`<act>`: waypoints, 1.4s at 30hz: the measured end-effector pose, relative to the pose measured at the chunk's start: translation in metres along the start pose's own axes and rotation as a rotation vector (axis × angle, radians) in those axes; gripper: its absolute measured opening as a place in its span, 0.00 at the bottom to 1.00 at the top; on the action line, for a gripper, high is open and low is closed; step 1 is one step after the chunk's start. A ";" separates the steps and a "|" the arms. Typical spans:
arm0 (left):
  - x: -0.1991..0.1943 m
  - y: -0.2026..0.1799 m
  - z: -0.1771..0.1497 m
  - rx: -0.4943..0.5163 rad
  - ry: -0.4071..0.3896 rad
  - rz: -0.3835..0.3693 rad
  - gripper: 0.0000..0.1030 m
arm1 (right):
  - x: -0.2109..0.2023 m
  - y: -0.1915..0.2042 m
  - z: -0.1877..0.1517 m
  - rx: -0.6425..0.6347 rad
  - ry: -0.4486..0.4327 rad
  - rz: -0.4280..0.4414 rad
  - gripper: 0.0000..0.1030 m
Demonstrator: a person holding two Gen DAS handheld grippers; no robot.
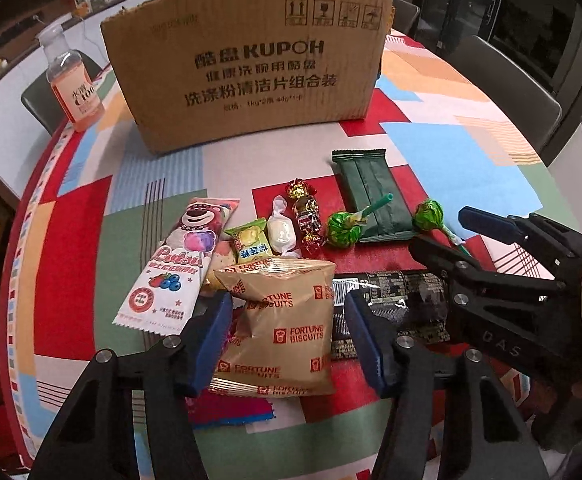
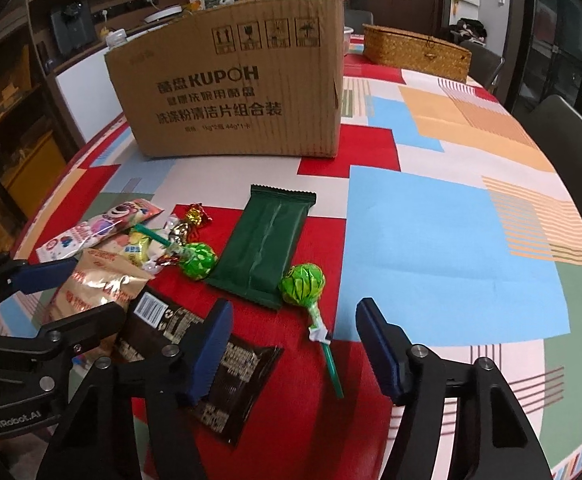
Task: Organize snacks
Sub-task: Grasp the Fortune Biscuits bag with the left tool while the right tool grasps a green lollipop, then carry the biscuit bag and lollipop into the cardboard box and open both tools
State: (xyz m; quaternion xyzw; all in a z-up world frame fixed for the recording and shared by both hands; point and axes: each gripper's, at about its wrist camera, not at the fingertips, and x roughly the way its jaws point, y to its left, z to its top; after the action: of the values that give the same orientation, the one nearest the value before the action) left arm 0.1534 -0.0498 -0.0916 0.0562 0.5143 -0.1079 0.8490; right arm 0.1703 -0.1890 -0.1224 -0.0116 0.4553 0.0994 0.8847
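Snacks lie scattered in front of a cardboard box (image 1: 247,60) (image 2: 231,88). My left gripper (image 1: 287,340) is open, its blue pads on either side of a tan Fortune Biscuits packet (image 1: 283,328) (image 2: 95,284), not closed on it. My right gripper (image 2: 291,348) (image 1: 443,228) is open and empty above a green lollipop (image 2: 303,284) (image 1: 429,216). Nearby lie a dark green bar (image 1: 375,192) (image 2: 263,244), a second green lollipop (image 1: 343,228) (image 2: 197,258), a black packet (image 1: 395,308) (image 2: 207,356), a pink Lotso packet (image 1: 179,264) (image 2: 95,228) and wrapped candies (image 1: 303,208).
A colourful patchwork tablecloth (image 2: 431,220) covers the round table. An orange drink bottle (image 1: 73,80) stands left of the box. A wicker basket (image 2: 415,52) sits at the far right behind the box. Dark chairs (image 1: 503,80) ring the table.
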 end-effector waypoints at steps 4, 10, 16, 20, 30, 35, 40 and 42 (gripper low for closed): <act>0.005 0.003 0.002 -0.014 0.007 -0.016 0.52 | 0.009 0.001 0.002 -0.002 0.023 0.005 0.55; 0.008 0.008 0.004 -0.029 0.005 -0.036 0.51 | 0.018 0.003 0.004 -0.003 0.029 0.004 0.51; 0.007 0.010 0.006 -0.034 -0.002 -0.048 0.48 | 0.018 0.002 0.007 0.006 0.034 0.003 0.40; 0.005 0.012 0.005 -0.044 -0.012 -0.063 0.43 | 0.016 0.002 0.008 0.011 0.039 -0.006 0.26; -0.009 0.014 0.000 -0.055 -0.055 -0.110 0.38 | -0.010 0.017 0.008 -0.008 0.009 0.026 0.26; -0.024 0.016 -0.001 -0.060 -0.104 -0.113 0.38 | -0.026 0.027 0.010 -0.032 -0.024 0.033 0.26; -0.041 0.019 -0.002 -0.061 -0.150 -0.107 0.38 | -0.043 0.036 0.014 -0.055 -0.068 0.035 0.26; -0.049 0.020 -0.001 -0.053 -0.174 -0.107 0.38 | -0.049 0.039 0.016 -0.065 -0.085 0.040 0.26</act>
State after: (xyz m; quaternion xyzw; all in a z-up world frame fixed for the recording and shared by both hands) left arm 0.1351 -0.0238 -0.0490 -0.0033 0.4437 -0.1441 0.8845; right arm 0.1481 -0.1568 -0.0712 -0.0268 0.4138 0.1320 0.9004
